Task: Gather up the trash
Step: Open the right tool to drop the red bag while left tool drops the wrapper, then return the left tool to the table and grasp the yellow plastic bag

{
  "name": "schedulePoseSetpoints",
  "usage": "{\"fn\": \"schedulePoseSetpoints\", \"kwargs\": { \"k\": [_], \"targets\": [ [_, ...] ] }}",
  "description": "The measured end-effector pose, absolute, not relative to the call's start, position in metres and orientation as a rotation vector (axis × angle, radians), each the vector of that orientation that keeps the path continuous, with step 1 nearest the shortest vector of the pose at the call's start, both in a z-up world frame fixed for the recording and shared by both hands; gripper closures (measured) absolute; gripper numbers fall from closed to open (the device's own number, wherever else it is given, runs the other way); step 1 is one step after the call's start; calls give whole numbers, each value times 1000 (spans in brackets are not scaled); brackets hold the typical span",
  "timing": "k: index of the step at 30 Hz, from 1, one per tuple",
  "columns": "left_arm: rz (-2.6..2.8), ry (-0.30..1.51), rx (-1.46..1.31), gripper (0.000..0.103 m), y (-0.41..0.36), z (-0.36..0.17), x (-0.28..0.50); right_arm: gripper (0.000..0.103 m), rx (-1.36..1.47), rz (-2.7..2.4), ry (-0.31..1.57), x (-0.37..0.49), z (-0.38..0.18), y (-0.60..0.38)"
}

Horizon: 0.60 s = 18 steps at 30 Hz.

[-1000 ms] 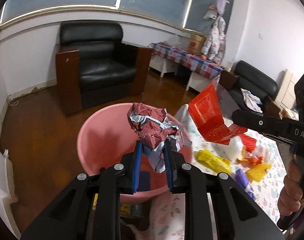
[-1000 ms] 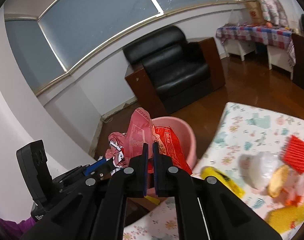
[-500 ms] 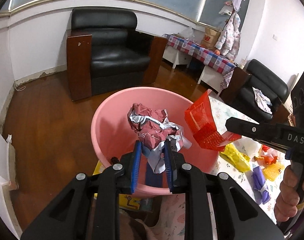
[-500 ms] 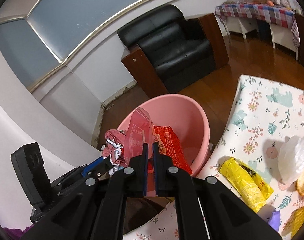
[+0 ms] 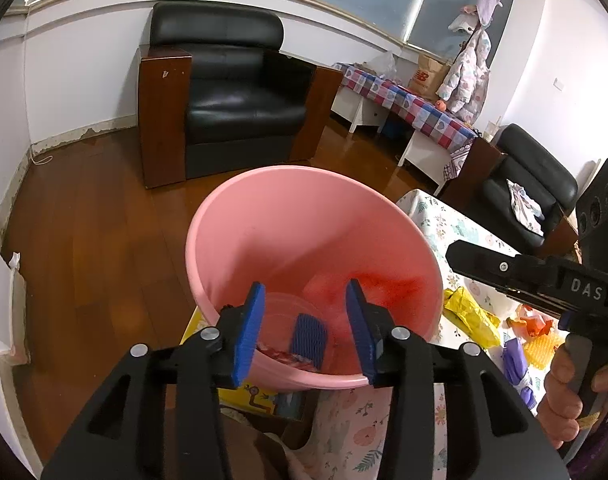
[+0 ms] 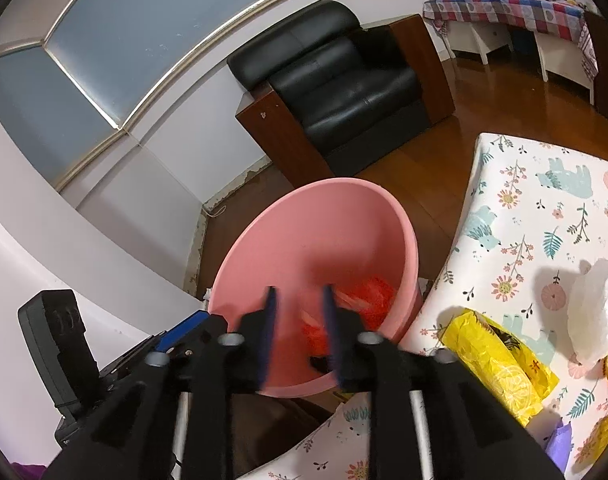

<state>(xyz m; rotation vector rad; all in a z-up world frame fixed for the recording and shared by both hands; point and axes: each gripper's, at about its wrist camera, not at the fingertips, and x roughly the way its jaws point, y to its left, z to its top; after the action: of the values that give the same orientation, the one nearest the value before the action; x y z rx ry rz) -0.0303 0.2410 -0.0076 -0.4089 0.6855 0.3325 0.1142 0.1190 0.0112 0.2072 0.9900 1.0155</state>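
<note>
A pink bucket (image 5: 264, 184) stands beside the floral table (image 6: 524, 208). My left gripper (image 5: 304, 300) hangs over its near rim, jaws opening wide with nothing between them. Below it lie a blue mesh piece (image 5: 308, 338) and a maroon wrapper scrap (image 5: 280, 354). My right gripper (image 6: 299, 300) is also over the bucket (image 6: 304, 200), blurred, its jaws opening and free of the red wrapper (image 6: 364, 296), which sits low inside. In the left wrist view the right gripper (image 5: 464, 258) reaches in from the right, held by a hand (image 5: 564, 392).
On the table lie a yellow wrapper (image 6: 500, 360), a white plastic bag (image 6: 600, 312), and purple (image 5: 516, 364) and orange scraps (image 5: 532, 320). A black armchair (image 5: 232, 92) stands behind the bucket on the wooden floor; a checked-cloth table (image 5: 408, 100) and a second armchair (image 5: 532, 184) are farther right.
Both grippers sank toward the bucket and opened. The crumpled maroon wrapper left the left jaws and the red wrapper left the right jaws; both dropped into the bucket.
</note>
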Motion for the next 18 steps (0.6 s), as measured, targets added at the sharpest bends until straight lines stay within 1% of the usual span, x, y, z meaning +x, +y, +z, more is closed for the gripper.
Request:
{"fn": "schedulePoseSetpoints", "kwargs": {
  "k": [9,18],
  "targets": [
    [300,676,-397,59,229,-3,-31,68,181,986,940,103,19,97],
    [252,680,-378,59,201,3,-25,68,141,913,904,84,19,46]
  ]
}}
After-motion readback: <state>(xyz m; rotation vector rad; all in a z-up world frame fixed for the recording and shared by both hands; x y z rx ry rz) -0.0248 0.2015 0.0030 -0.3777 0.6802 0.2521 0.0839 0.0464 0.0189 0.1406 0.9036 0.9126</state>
